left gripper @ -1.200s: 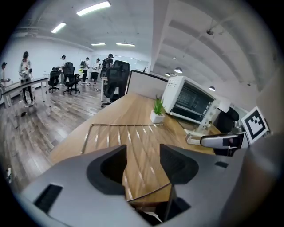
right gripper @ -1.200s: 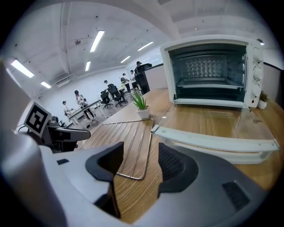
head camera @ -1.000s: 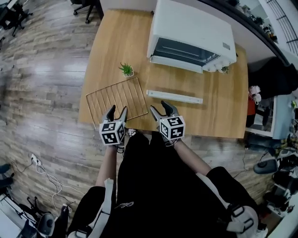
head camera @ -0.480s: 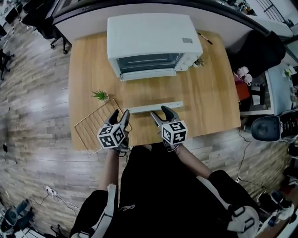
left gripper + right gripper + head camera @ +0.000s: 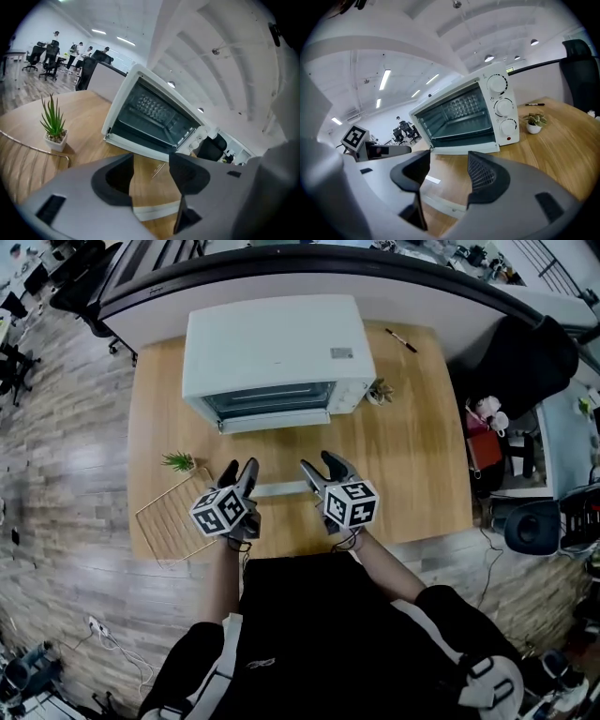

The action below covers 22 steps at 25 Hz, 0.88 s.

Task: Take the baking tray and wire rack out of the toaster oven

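The white toaster oven (image 5: 272, 352) stands at the back of the wooden table (image 5: 422, 465), its door down and its dark cavity (image 5: 459, 119) facing me. A flat dark shelf crosses the cavity; I cannot tell what it is. The wire rack (image 5: 169, 521) lies flat on the table's front left corner. A long narrow white bar (image 5: 279, 489) lies on the table between the grippers. My left gripper (image 5: 237, 474) and right gripper (image 5: 319, 470) hover side by side in front of the oven. Both are open and empty and point at it, as the left gripper (image 5: 151, 161) and right gripper (image 5: 449, 161) views show.
A small potted plant (image 5: 178, 462) stands by the rack's far corner, close to the left gripper. Another small plant (image 5: 380, 390) sits at the oven's right side, and a pen (image 5: 401, 341) lies behind it. Office chairs and a counter stand beyond the table.
Both grippers have moved from the table's front edge toward the oven, side by side and still open. The rack and the white bar have stayed in place.
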Motion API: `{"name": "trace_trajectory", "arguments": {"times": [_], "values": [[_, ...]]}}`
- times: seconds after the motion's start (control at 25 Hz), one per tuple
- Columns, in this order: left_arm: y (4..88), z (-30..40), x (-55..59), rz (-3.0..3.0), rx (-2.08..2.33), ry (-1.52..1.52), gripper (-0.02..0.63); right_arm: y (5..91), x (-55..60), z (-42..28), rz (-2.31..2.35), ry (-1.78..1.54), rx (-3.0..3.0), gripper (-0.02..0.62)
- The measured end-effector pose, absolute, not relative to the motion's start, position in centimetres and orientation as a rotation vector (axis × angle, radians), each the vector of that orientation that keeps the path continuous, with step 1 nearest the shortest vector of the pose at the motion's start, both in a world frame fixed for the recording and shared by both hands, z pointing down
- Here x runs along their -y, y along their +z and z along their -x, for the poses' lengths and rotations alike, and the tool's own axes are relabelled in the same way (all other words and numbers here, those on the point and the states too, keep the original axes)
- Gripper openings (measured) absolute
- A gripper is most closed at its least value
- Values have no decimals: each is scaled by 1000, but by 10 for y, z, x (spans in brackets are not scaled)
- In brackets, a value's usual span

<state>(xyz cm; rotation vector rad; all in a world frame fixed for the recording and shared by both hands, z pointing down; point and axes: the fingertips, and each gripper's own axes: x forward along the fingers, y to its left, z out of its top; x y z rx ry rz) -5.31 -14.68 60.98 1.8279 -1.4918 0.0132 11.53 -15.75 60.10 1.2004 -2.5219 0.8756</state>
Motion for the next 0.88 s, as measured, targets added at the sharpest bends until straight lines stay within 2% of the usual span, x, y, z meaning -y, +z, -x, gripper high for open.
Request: {"name": "trace_trajectory", "arguments": {"times": [0.32, 0.88], "values": [[617, 30, 158, -1744, 1523, -3, 222, 615, 189, -144, -1201, 1037, 2527, 259], [637, 54, 225, -1714, 1506, -31, 222, 637, 254, -125, -1300, 1170, 2490, 256]]}}
